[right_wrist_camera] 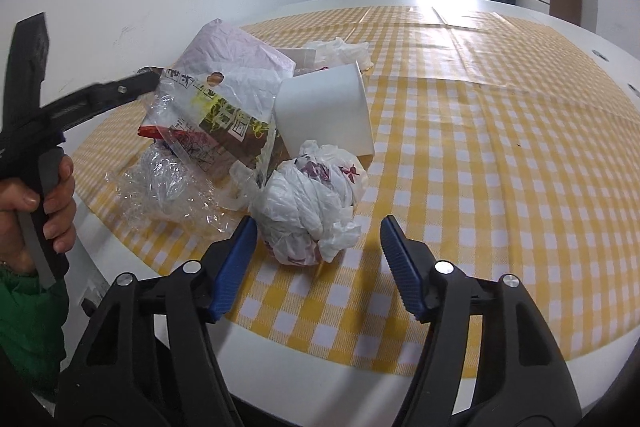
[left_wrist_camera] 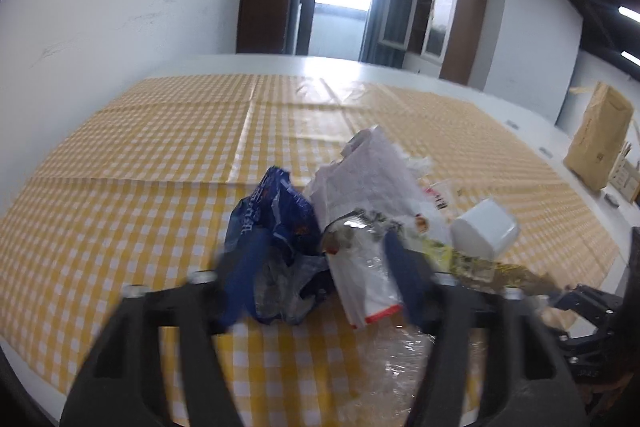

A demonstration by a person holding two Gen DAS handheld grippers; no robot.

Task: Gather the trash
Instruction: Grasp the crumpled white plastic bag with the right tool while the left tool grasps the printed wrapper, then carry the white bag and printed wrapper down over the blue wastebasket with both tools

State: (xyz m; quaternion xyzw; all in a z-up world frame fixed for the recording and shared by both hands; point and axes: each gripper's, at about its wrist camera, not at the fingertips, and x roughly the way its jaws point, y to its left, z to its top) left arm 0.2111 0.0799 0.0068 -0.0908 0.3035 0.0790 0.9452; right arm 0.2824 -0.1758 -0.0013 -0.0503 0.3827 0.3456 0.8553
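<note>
A heap of trash lies on the yellow checked tablecloth. In the left wrist view my left gripper is open, its blue fingers either side of a crumpled blue wrapper and a clear printed packet. Behind them are a pale paper bag and a tipped white cup. In the right wrist view my right gripper is open, just in front of a balled white plastic bag. The white cup, printed packet, paper bag and clear film lie behind.
A brown paper bag stands at the table's far right edge. A white tissue lies behind the cup. The table's white rim runs just below my right gripper. A wall is at the left; cabinets and a door are beyond the table.
</note>
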